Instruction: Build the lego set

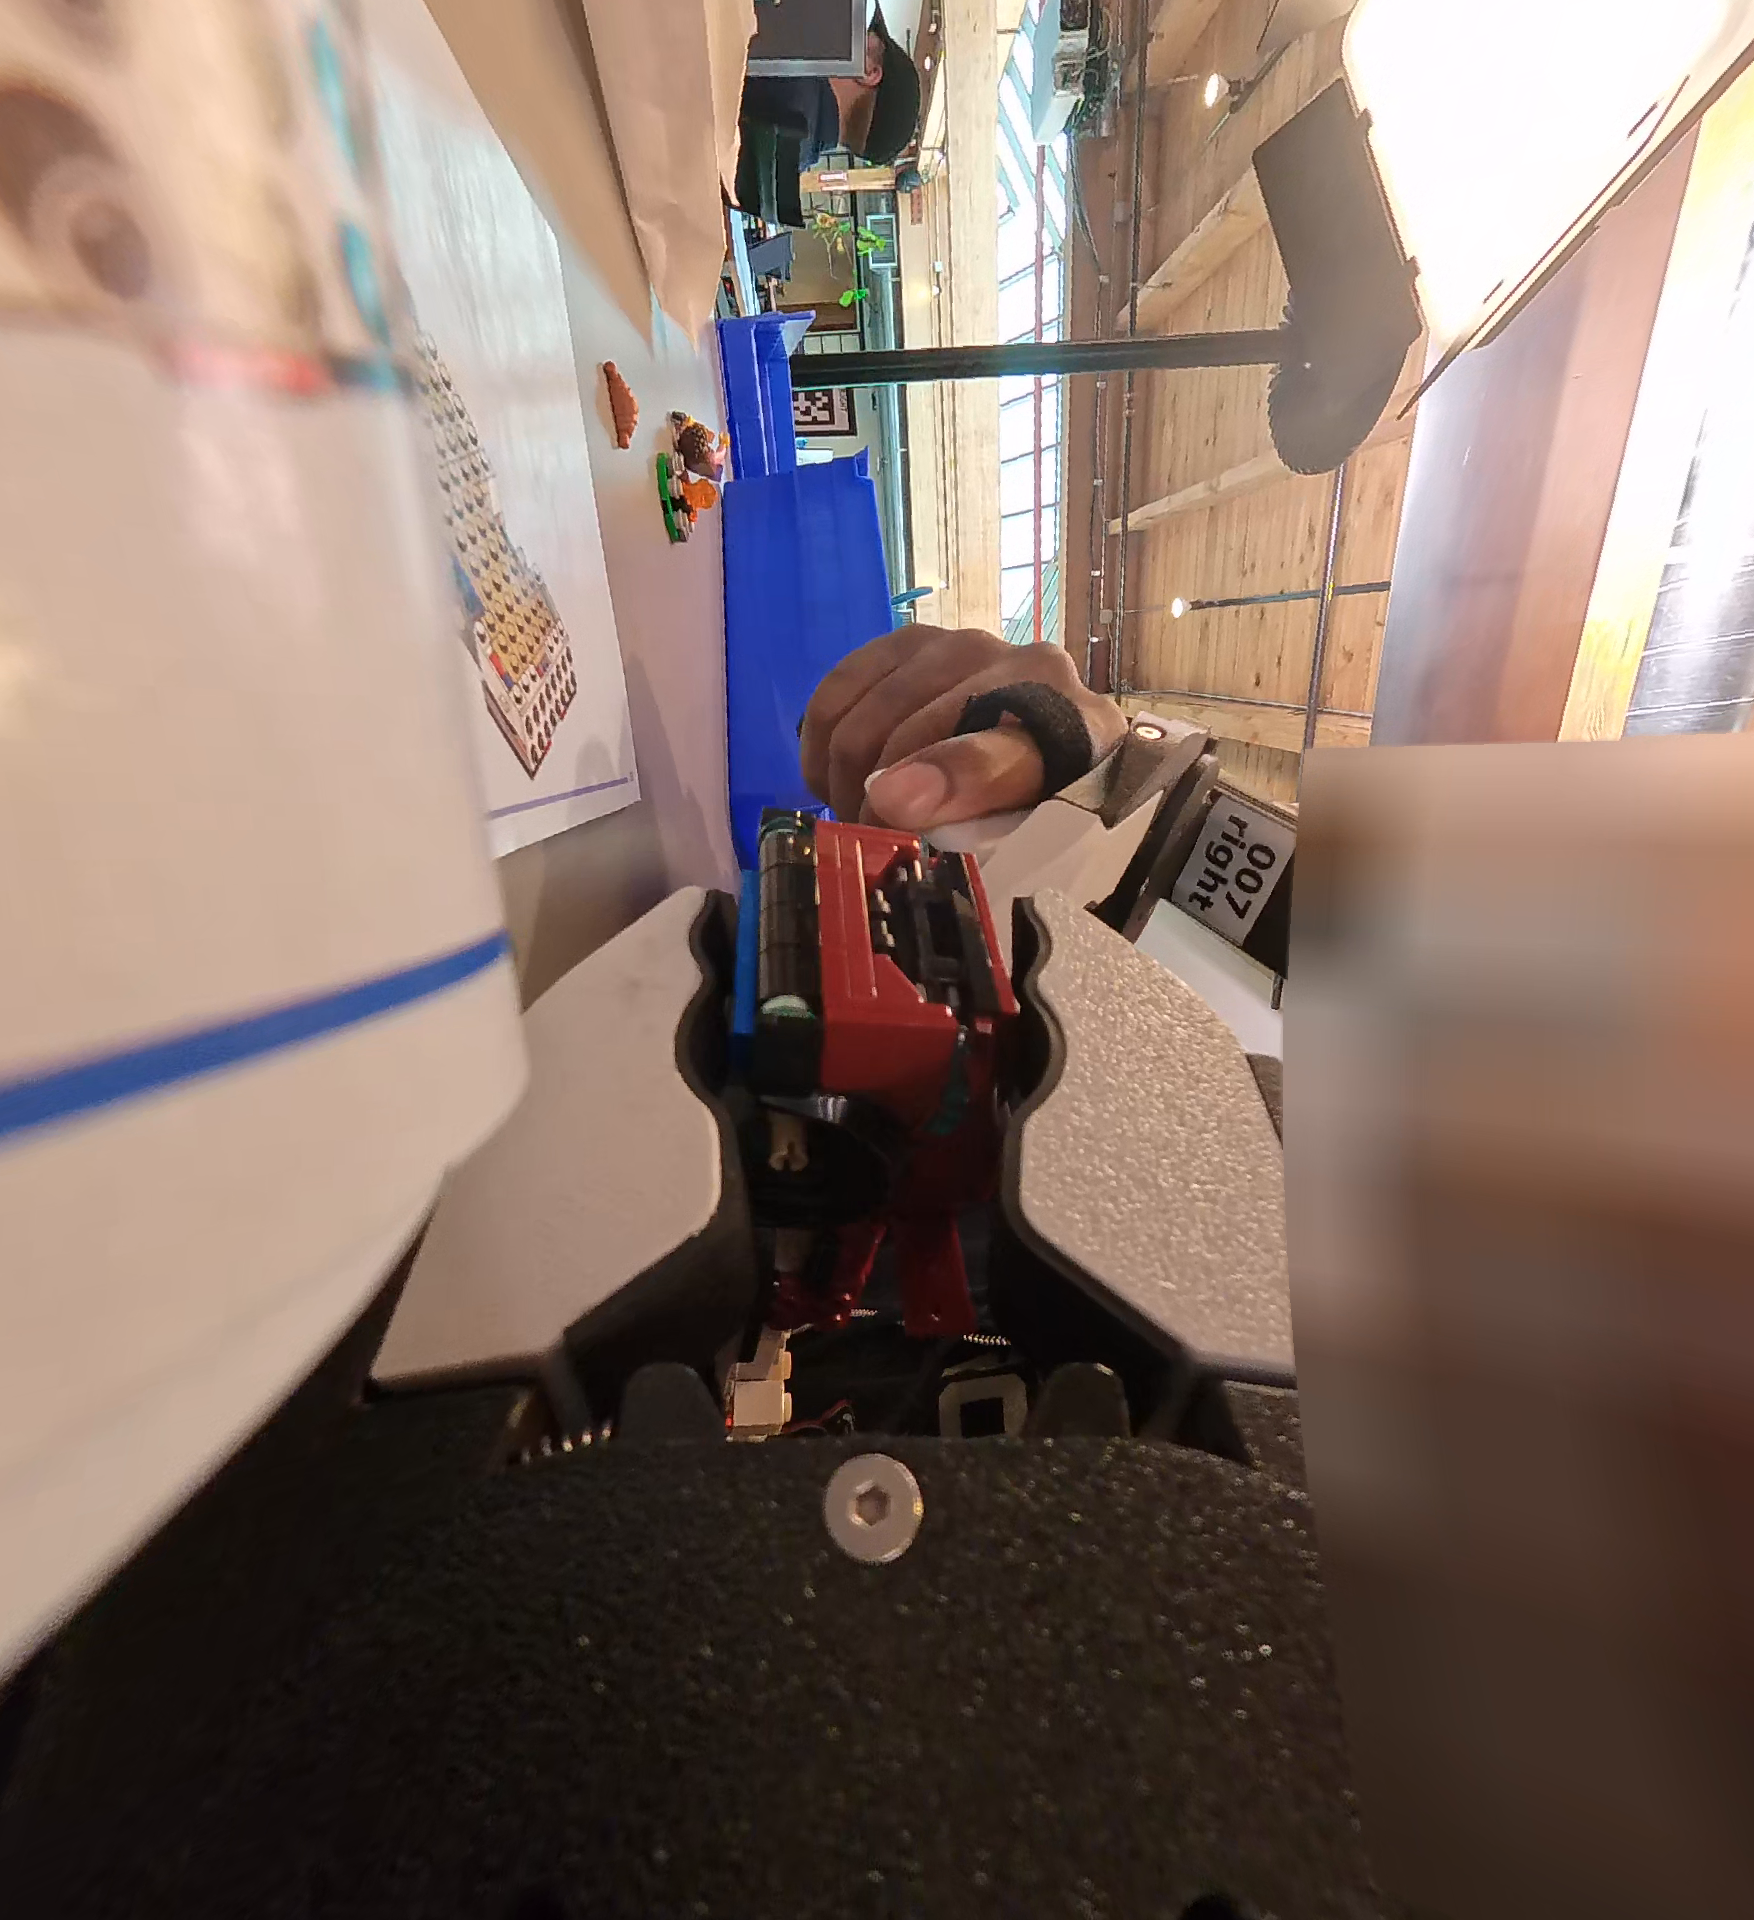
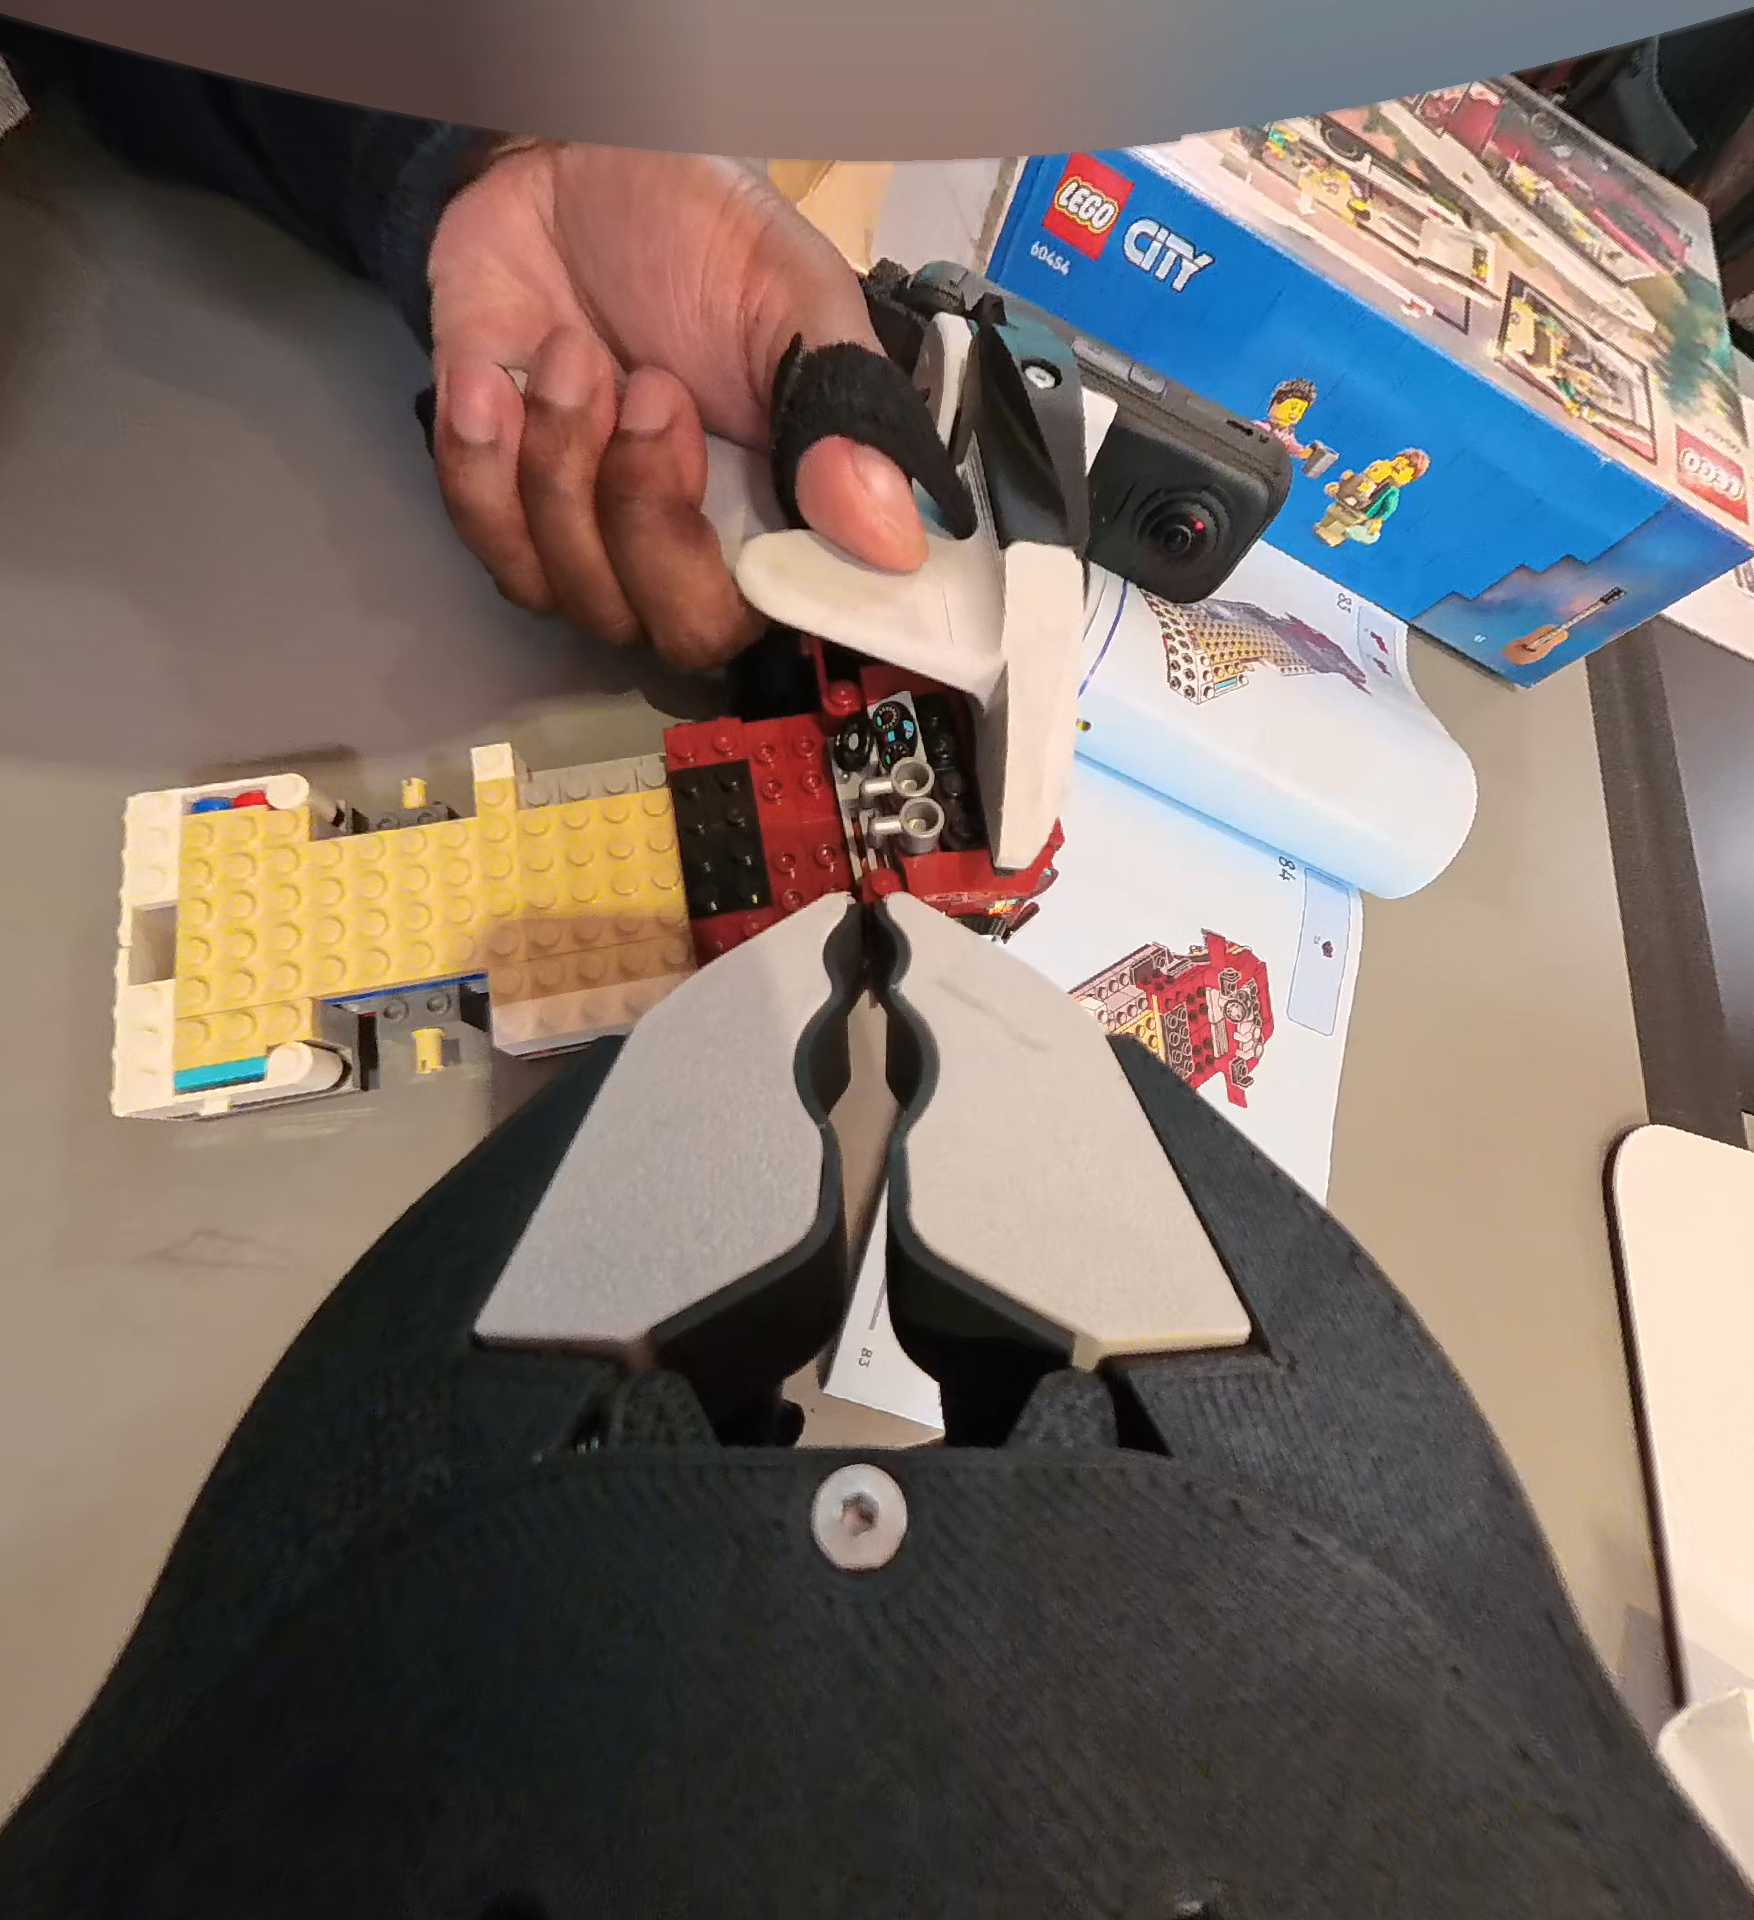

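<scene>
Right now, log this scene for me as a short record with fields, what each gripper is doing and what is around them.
Left gripper: jaws spread around the red cab end of the brick truck; pads appear to press its sides.
Right gripper: fingers closed together, nothing visible between them, tips at the cab's near edge.
Brick truck body: yellow studded bed with white ends, lying on the grey table.
Instruction booklet: open, beside the cab.
Blue box: behind the booklet.
Blue bins: beyond the truck, left wrist view.
</scene>
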Available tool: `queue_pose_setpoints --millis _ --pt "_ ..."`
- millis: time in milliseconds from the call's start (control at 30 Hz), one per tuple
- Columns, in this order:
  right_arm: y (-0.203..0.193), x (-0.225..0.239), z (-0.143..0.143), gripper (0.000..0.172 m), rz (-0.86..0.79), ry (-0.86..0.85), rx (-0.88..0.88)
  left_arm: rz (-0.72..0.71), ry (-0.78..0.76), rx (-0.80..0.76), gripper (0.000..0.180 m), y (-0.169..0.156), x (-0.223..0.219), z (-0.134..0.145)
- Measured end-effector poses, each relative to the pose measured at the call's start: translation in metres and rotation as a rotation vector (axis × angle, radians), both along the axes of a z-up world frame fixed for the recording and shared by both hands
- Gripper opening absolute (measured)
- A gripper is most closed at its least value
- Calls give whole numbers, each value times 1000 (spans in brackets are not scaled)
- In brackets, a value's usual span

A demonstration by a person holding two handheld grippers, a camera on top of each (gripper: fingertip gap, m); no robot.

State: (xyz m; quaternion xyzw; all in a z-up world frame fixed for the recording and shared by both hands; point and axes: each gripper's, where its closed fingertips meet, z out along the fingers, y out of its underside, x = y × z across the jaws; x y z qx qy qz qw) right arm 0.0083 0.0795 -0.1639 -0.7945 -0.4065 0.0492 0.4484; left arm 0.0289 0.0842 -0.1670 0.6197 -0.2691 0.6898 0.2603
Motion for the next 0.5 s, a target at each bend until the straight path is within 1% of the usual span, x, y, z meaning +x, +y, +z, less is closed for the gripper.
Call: queue_pose_setpoints --millis 167,233,267,300,367,500 --pt "-1 -2 2 1 8 20 11 -9 -6 -6 52 -1 0 1" --pt "1 0 3 2 -8 8 53 0 -10 -19 52 1 0 2" --pt "4 3 2 4 -30 -11 78 12 -22 -34 60 3 1 5" --pt "6 6 0 8 -53 -28 102 22 -34 -55 52 6 1 8" --pt "7 8 2 15 -69 28 148 49 -50 -78 52 12 2 13" --pt "4 13 14 19 -99 191 201 63 -51 -74 52 18 2 14"
